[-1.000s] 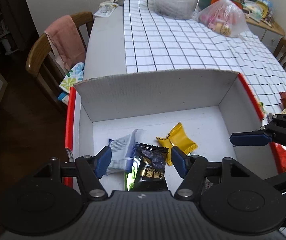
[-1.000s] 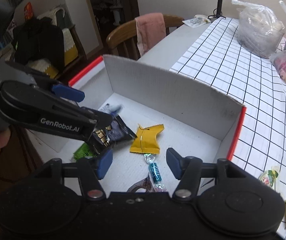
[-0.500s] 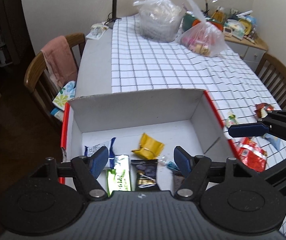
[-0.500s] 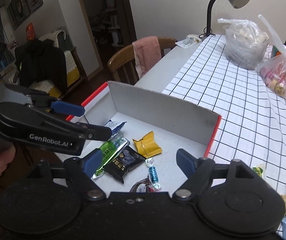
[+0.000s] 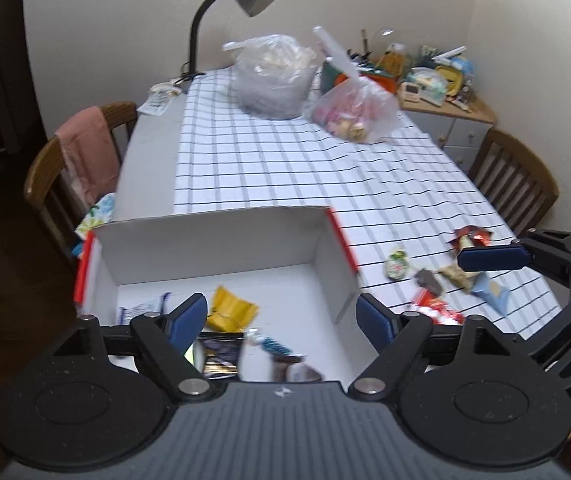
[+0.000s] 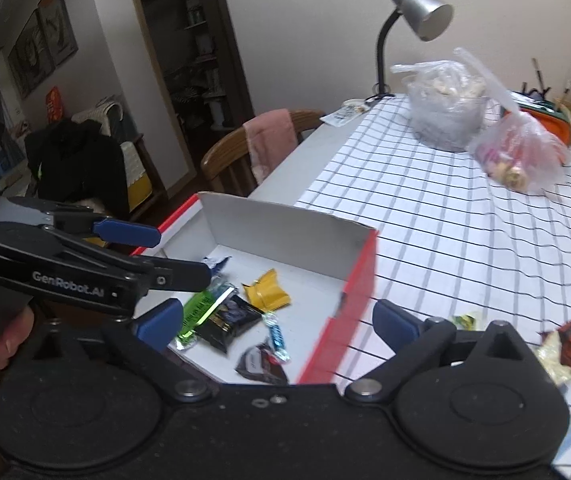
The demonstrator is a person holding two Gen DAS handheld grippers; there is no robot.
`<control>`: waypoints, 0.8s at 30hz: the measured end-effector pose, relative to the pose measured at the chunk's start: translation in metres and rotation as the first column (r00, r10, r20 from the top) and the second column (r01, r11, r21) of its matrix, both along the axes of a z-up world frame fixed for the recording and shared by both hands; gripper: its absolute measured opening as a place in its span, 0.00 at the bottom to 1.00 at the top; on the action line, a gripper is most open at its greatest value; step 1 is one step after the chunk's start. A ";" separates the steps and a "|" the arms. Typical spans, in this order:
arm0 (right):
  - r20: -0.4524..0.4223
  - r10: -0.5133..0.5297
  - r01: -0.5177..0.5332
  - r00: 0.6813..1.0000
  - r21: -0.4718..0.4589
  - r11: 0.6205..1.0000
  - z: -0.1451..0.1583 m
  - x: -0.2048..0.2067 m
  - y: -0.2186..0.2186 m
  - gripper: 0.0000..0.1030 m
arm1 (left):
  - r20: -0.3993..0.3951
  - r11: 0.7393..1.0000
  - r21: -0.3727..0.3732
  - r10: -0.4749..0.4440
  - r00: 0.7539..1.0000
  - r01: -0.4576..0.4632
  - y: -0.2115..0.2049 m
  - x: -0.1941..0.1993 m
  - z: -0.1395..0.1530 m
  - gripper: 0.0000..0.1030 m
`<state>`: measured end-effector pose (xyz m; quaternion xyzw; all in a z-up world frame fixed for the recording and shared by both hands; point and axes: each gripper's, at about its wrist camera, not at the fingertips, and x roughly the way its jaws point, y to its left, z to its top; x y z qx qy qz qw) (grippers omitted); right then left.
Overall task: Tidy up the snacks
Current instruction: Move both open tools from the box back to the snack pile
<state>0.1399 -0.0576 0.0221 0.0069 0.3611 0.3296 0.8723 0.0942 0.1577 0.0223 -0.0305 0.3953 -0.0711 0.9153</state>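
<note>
Cardboard box [image 5: 213, 236] held five snacks; others [image 5: 441, 280] lay loose right of it on the desk [image 5: 285, 168]. My left tongs [image 5: 281, 320] and right tongs [image 6: 277, 322] had just been opening, empty. Careless reaching might snag the box wall.

Dim, soft indoor light — motion blur, fisheye-bent edges
</note>
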 end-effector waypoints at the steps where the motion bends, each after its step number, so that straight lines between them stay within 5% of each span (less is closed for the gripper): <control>1: 0.001 -0.009 0.009 1.000 0.000 1.000 0.000 -0.002 -0.006 0.99 | 0.003 1.000 -0.009 -0.007 1.000 0.007 -0.005 -0.001 0.001 0.80; 16: -0.063 -0.163 0.161 0.985 -0.044 0.986 -0.032 -0.011 -0.128 0.99 | -0.051 0.993 -0.093 -0.082 0.995 0.077 -0.116 0.008 -0.028 0.88; 24: -0.066 -0.197 0.186 0.978 -0.140 0.972 -0.063 -0.003 -0.180 0.99 | -0.127 0.995 -0.100 -0.030 0.991 0.017 -0.170 0.023 -0.056 0.96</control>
